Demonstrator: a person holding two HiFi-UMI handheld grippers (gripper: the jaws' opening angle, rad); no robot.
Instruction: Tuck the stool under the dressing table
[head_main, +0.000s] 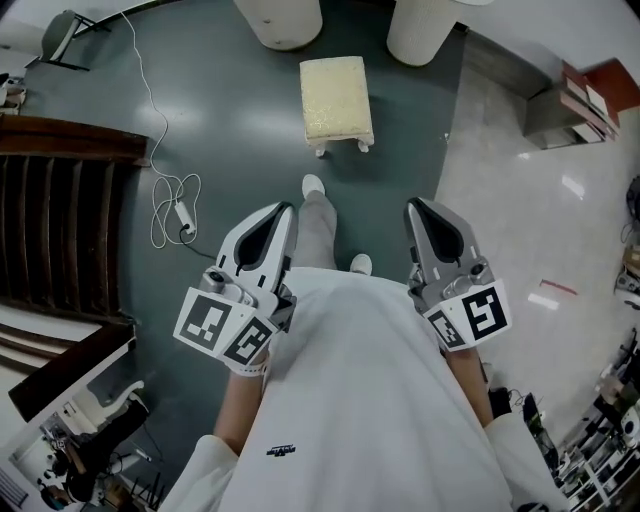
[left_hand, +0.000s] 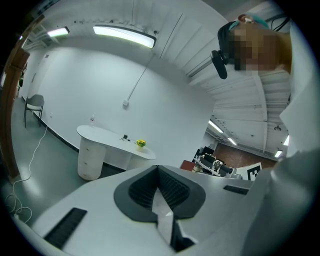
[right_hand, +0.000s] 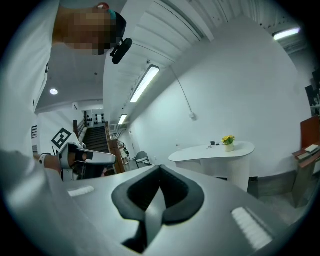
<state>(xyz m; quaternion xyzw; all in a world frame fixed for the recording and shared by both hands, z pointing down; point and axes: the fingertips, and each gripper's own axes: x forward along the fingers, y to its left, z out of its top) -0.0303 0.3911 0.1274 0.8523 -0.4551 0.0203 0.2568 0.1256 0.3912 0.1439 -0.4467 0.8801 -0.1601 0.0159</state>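
A cream cushioned stool (head_main: 337, 98) on short white legs stands on the dark floor ahead of me. Just beyond it are the dressing table's two white round pedestals (head_main: 283, 20), with the gap between them behind the stool. The same white oval table (left_hand: 114, 141) shows far off in the left gripper view, and as the table (right_hand: 212, 152) in the right gripper view. My left gripper (head_main: 284, 208) and right gripper (head_main: 414, 204) are held near my waist, well short of the stool. Both have their jaws together with nothing between them.
A white cable with a power strip (head_main: 176, 212) lies on the floor at left, beside a dark wooden staircase (head_main: 60, 230). A chair (head_main: 64, 35) stands far left. A low shelf with books (head_main: 582, 100) sits at right. My white shoes (head_main: 313, 185) point at the stool.
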